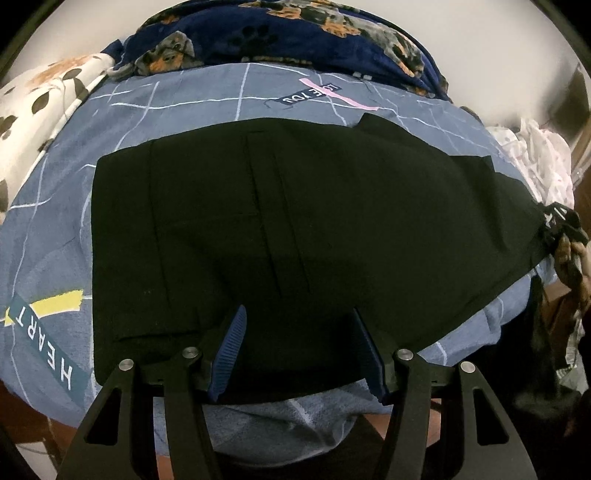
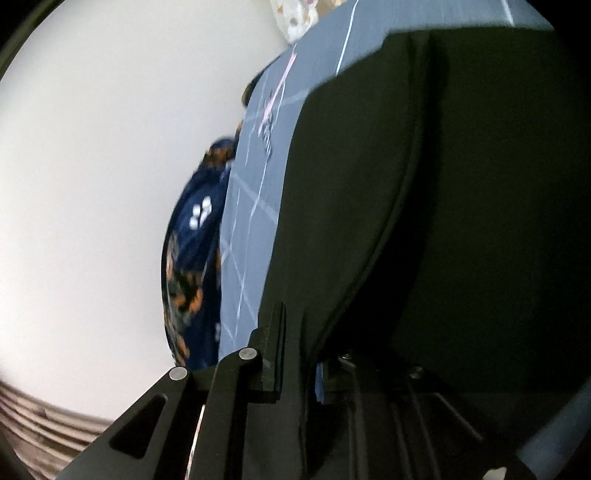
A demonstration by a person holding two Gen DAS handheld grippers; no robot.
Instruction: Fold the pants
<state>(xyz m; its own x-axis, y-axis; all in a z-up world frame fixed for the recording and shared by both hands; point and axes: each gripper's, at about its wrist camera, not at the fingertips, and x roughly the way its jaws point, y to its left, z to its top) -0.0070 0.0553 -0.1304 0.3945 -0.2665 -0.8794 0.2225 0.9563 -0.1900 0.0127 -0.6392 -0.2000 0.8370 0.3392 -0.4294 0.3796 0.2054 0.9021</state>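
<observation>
Ribbed blue left jaws [image 1: 299, 354] gape empty over smooth black pants [image 1: 295, 221]; right jaws [image 2: 299, 354] pinch them.

Blue grid-lined bedsheet [image 1: 55, 229] (printed "HEART"), navy dog-print blanket [image 1: 288, 33] behind, spotted pillow [image 1: 40, 96] beside it.
</observation>
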